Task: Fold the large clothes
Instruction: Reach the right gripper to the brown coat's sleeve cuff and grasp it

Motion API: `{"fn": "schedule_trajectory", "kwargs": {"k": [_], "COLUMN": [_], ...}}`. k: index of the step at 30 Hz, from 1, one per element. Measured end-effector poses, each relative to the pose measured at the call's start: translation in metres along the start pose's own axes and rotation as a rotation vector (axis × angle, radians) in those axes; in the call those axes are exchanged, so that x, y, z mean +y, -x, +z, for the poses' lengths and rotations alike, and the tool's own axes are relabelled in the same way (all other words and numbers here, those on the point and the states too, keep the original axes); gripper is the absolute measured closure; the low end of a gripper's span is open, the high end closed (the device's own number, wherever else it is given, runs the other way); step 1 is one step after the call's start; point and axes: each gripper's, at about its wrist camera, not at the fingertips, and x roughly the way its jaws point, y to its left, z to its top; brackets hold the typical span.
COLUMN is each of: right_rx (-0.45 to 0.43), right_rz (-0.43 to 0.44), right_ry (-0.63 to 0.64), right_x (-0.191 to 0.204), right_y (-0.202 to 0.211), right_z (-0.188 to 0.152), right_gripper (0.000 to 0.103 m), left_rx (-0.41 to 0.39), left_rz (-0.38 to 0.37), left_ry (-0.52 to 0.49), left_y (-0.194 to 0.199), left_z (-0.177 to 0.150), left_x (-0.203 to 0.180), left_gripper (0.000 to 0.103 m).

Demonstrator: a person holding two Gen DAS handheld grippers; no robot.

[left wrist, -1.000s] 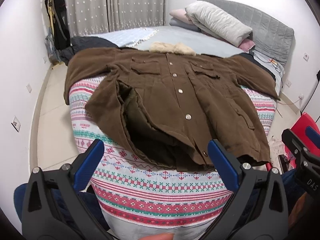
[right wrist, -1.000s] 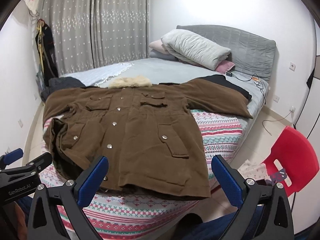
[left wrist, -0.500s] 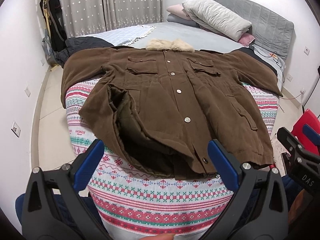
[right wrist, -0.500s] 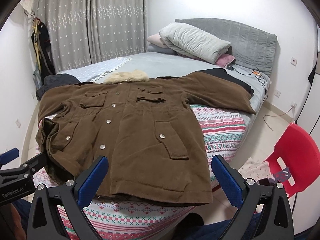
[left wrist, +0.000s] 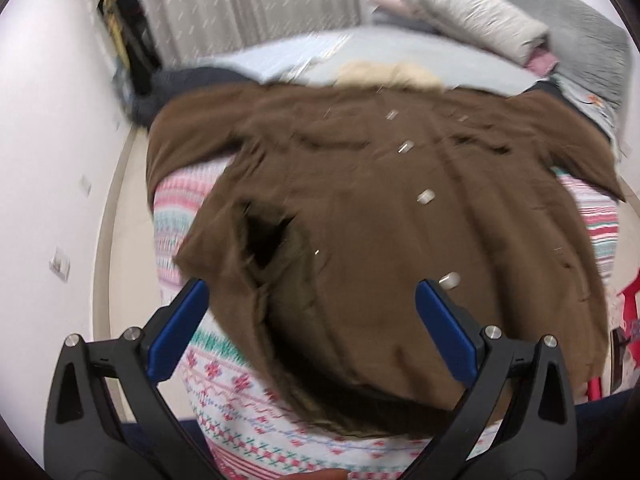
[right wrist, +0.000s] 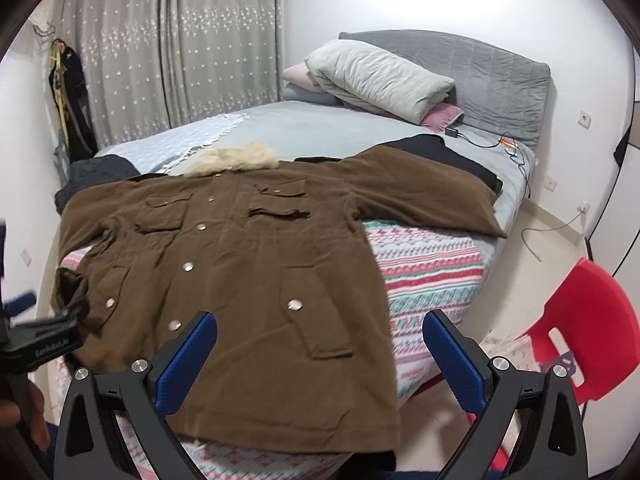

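A large brown coat (right wrist: pixel 248 264) with snap buttons, flap pockets and a cream fur collar (right wrist: pixel 234 158) lies face up on a patterned blanket (right wrist: pixel 428 268) at the foot of a bed. Both sleeves are spread sideways. In the blurred left wrist view the coat (left wrist: pixel 380 216) fills the middle, its lower left front rumpled and gaping near the hem. My left gripper (left wrist: pixel 312 320) hovers open just over that hem. My right gripper (right wrist: pixel 320 350) is open above the lower right front, holding nothing. The left gripper (right wrist: pixel 36 344) also shows at the right wrist view's left edge.
A red plastic chair (right wrist: pixel 580 320) stands on the floor right of the bed. Pillows (right wrist: pixel 376 76) and a grey headboard (right wrist: pixel 480 68) are at the far end. A dark garment (right wrist: pixel 96 176) lies by the coat's left sleeve. Curtains (right wrist: pixel 180 48) and hanging bags (right wrist: pixel 68 92) are at the back left.
Both grippers have moved forward toward the coat's hem. The left one moved fast, blurring its view, and now sits over the rumpled lower left front. Both stay open.
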Motion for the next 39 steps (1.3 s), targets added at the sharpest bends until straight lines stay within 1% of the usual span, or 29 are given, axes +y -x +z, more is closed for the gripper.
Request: {"fn": "schedule_trajectory", "kwargs": {"k": [1,3,4,6,8,10,13,15,17,19,20,21,23,25,26,28,29,31,32,33,35,36,37,38,39], "right_rx": [0.002,0.011,0.022,0.052,0.101,0.146,0.191,0.205,0.221,0.229,0.226,0.218,0.211,0.249,0.259,0.256,0.259,0.277,0.284,0.292,0.318,0.325,0.316,0.288,0.253], "right_rz": [-0.005,-0.009,-0.007,0.029,0.088,0.126,0.124,0.131,0.171,0.197,0.196,0.200,0.235,0.265,0.265,0.259,0.262,0.270,0.273,0.275,0.318,0.347,0.369,0.382,0.381], "right_ry": [-0.002,-0.015,-0.028,-0.066,-0.100,-0.081,-0.045,-0.050,-0.096,-0.175,-0.203,-0.233,-0.304,-0.410,-0.454,-0.551,-0.580,-0.642,-0.664,-0.687,-0.748,-0.795,-0.849,-0.906,-0.949], "right_x": [-0.004,-0.013,-0.017,-0.026,-0.028,-0.024,-0.018,-0.021,-0.031,-0.049,-0.057,-0.066,-0.087,-0.115,-0.126,-0.153,-0.160,-0.177,-0.182,-0.187,-0.199,-0.206,-0.216,-0.229,-0.242], "right_y": [-0.003,-0.009,-0.013,-0.020,-0.029,-0.040,-0.054,-0.060,-0.066,-0.073,-0.076,-0.079,-0.092,-0.117,-0.127,-0.151,-0.161,-0.192,-0.206,-0.221,-0.250,-0.262,-0.272,-0.280,-0.288], "right_z": [0.003,0.006,0.006,-0.001,-0.011,-0.020,-0.028,-0.027,-0.022,-0.011,-0.004,0.005,0.026,0.046,0.053,0.069,0.074,0.079,0.081,0.080,0.074,0.070,0.066,0.064,0.064], "right_gripper": [0.000,0.000,0.000,0.000,0.000,0.000,0.000,0.000,0.000,0.000,0.000,0.000,0.000,0.000,0.000,0.000,0.000,0.000,0.000,0.000,0.001,0.002,0.002,0.002,0.002], "left_rx": [0.018,0.050,0.066,0.101,0.113,0.122,0.073,0.013,-0.004,-0.031,-0.051,-0.060,-0.066,-0.092,-0.113,-0.145,-0.155,-0.160,-0.152,-0.142,-0.078,-0.043,0.017,0.099,0.155], "left_rz": [0.002,0.033,0.028,0.011,0.005,0.011,0.018,0.027,0.046,0.020,-0.006,-0.025,-0.047,-0.079,-0.087,-0.102,-0.112,-0.112,-0.101,-0.087,-0.055,-0.052,-0.070,-0.109,-0.143], "left_ry": [0.014,0.035,0.050,0.076,0.093,0.105,0.113,0.156,0.215,0.263,0.277,0.267,0.229,0.205,0.191,0.158,0.134,0.116,0.112,0.109,0.096,0.101,0.118,0.152,0.185], "left_y": [-0.005,-0.013,-0.015,-0.017,-0.017,-0.012,0.009,0.028,0.038,0.047,0.053,0.056,0.056,0.059,0.059,0.060,0.057,0.045,0.030,0.016,-0.019,-0.032,-0.050,-0.069,-0.081], "left_z": [-0.004,-0.016,-0.022,-0.033,-0.047,-0.057,-0.064,-0.066,-0.063,-0.059,-0.052,-0.043,-0.021,0.004,0.020,0.040,0.057,0.073,0.082,0.084,0.077,0.072,0.068,0.063,0.060], "left_x": [0.007,0.022,0.029,0.039,0.048,0.053,0.061,0.074,0.091,0.103,0.106,0.105,0.098,0.088,0.081,0.068,0.057,0.046,0.037,0.032,0.025,0.025,0.027,0.033,0.038], "left_gripper": [0.000,0.000,0.000,0.000,0.000,0.000,0.000,0.000,0.000,0.000,0.000,0.000,0.000,0.000,0.000,0.000,0.000,0.000,0.000,0.000,0.000,0.000,0.000,0.000,0.001]}}
